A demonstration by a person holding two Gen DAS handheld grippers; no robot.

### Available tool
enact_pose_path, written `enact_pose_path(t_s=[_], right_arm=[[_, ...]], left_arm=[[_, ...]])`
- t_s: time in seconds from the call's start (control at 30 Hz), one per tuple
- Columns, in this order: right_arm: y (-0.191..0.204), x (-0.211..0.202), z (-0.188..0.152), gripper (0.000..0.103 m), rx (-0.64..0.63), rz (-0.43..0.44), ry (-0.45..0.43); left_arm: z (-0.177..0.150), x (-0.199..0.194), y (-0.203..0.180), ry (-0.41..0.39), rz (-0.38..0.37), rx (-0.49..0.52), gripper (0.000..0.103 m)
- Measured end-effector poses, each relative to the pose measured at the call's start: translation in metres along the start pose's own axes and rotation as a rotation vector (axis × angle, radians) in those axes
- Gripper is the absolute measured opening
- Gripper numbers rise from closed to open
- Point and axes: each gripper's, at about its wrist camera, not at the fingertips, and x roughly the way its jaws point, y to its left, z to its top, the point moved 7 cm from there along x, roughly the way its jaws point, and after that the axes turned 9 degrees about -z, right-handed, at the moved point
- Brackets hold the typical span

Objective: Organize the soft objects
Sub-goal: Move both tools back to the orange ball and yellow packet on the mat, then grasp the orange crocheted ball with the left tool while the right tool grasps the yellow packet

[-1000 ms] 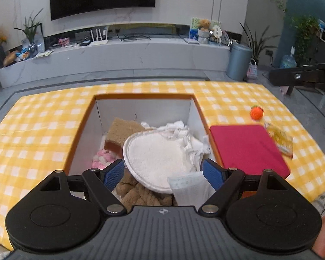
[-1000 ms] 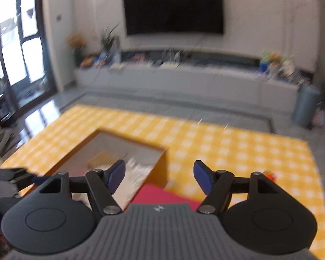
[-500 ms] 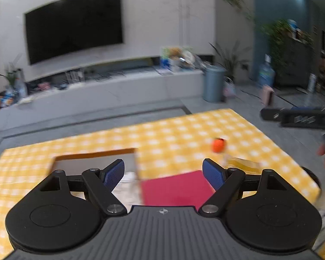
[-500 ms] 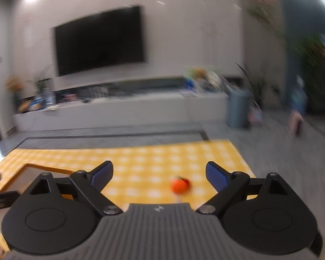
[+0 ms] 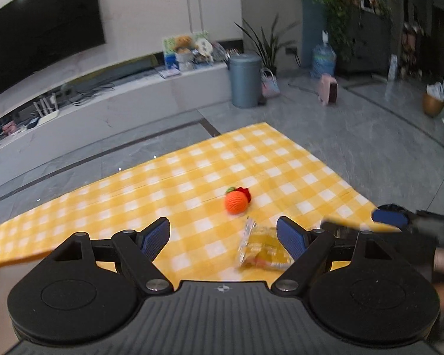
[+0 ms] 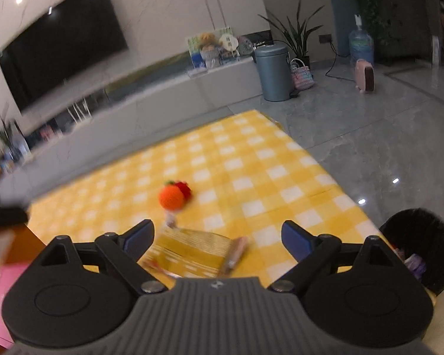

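Surface: yellow checked tablecloth, living-room floor beyond.
Item, left: my left gripper, fingers spread, holding nothing.
Item, twelve o'clock: orange crocheted ball; yellow packet nearer, at one o'clock.
Item, right: my right gripper, spread, empty, over the packet.
Handling, my judgement: I'd centre the soft ball between the pads, descend, close gently.

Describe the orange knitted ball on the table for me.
The orange ball looks crocheted from yarn, small and round, with a green leaf and a red tuft at its far side. It sits on the yellow checked tablecloth, untouched, just beyond a yellow packet. Both hand-held grippers are open and short of it.
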Motion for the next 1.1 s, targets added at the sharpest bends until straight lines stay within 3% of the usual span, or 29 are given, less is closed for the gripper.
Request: enact_pose_path(t_s=[0.1,0.2,0.43,0.57,0.67,0.8,0.9,1.0,1.07,1.1], right_arm=[[0.011,0.006,-0.011,0.091,-0.172,-0.016,-0.019],[0.024,0.010,-0.015,0.092,-0.265,0.090,-0.066],[0.066,0.041,-0.034,0.094,-0.536,0.204,-0.055],[0.074,0.064,-0.036,0.098,-0.579,0.215,-0.032],[0.070,0.082,-0.036,0.098,-0.581,0.193,-0.005],[0.065,0.090,-0.033,0.096,-0.556,0.190,0.025],[0.069,0.092,-0.034,0.091,-0.544,0.213,0.049],[0.081,0.094,-0.044,0.092,-0.658,0.172,0.045],[0.084,0.094,-0.045,0.091,-0.677,0.166,0.040],[0.083,0.094,-0.046,0.091,-0.676,0.164,0.043]], left_arm=[[0.010,0.046,0.002,0.032,-0.033,-0.003,0.096],[0.015,0.097,0.004,0.121,-0.099,0.048,0.096],[0.021,0.181,0.019,0.231,-0.068,0.086,0.096],[0.016,0.212,0.017,0.289,-0.053,0.146,0.096],[0.011,0.224,0.025,0.303,0.054,0.130,0.094],[0.009,0.228,0.024,0.302,0.009,0.145,0.092],[0.005,0.235,0.024,0.317,0.018,0.157,0.083],[-0.003,0.241,0.026,0.348,-0.001,0.165,0.072],[-0.003,0.239,0.029,0.320,-0.003,0.173,0.056],[-0.001,0.238,0.030,0.311,-0.001,0.169,0.056]])
